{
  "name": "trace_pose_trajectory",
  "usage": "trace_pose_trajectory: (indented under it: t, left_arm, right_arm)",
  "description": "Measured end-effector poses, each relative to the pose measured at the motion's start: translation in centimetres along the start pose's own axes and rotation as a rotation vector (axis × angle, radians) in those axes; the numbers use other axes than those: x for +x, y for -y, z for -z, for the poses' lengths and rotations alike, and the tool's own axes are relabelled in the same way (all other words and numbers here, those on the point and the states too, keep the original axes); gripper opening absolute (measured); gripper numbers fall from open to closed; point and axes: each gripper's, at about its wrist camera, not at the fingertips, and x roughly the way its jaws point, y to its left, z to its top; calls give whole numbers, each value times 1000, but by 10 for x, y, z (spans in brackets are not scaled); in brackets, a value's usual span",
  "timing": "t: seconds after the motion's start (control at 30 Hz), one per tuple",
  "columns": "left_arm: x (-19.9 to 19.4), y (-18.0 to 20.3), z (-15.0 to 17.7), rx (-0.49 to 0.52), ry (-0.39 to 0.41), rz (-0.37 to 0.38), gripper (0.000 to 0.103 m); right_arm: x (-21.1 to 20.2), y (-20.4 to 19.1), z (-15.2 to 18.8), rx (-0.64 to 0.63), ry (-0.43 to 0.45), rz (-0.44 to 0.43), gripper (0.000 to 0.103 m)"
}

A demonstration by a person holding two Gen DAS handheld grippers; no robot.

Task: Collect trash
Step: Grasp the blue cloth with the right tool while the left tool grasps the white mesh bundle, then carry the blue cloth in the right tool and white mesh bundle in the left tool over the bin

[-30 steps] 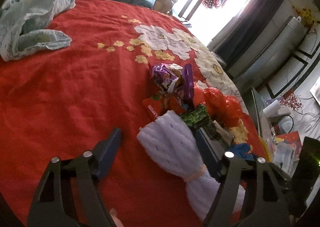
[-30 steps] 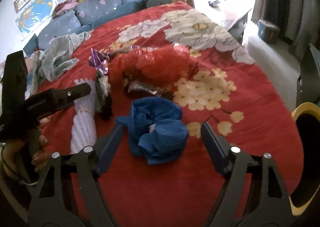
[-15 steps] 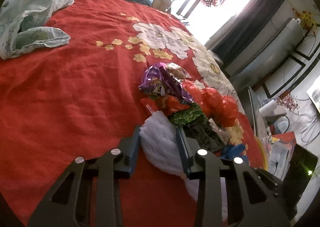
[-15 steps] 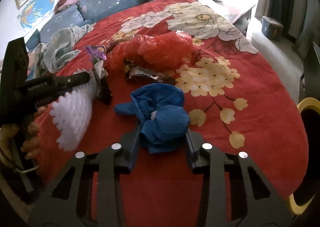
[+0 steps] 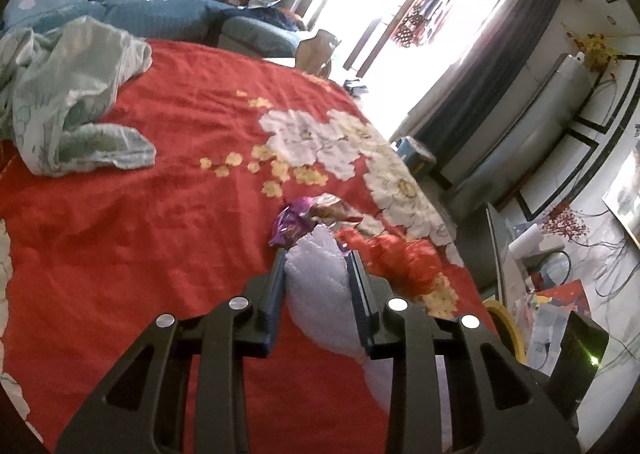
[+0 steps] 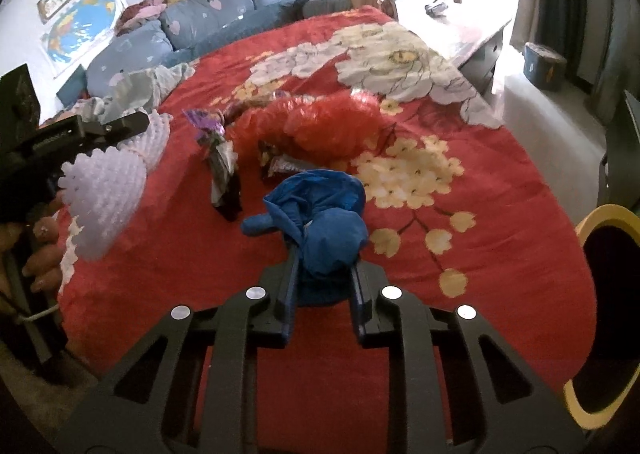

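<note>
My left gripper [image 5: 318, 254] is shut on a white foam net sleeve [image 5: 320, 294] and holds it above the red bedspread [image 5: 140, 234]. The sleeve also shows at the left of the right wrist view [image 6: 104, 194]. My right gripper [image 6: 324, 254] is shut on a crumpled blue bag [image 6: 324, 222]. On the bed lie a red plastic bag [image 6: 328, 126], a purple wrapper [image 6: 208, 122], a dark wrapper [image 6: 226, 182] and a silver wrapper [image 6: 280, 164]. The purple wrapper [image 5: 292, 226] and the red bag [image 5: 404, 258] lie just beyond the sleeve in the left wrist view.
A yellow-rimmed bin [image 6: 608, 306] stands at the bed's right edge. A pale green cloth [image 5: 68, 94] lies on the bed's far left. Blue cushions [image 6: 208, 14] line the back. A desk [image 6: 452, 30] and a small box [image 6: 544, 66] stand by the window.
Both grippers closed from open, the left on the white foam sleeve and the right on the blue bag. Both items have been lifted off the bedspread.
</note>
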Motion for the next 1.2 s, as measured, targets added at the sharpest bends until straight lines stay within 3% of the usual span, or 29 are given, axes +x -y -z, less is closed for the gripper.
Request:
trace_pose_trajectory:
  t: [0.63, 1.2]
  left_arm:
    - [-17, 73, 8, 154, 45, 82, 29]
    - [-11, 133, 16, 296, 47, 105, 29]
  right_arm:
    - [-47, 24, -15, 30, 99, 23, 16]
    - [-84, 68, -20, 109, 183, 62, 16]
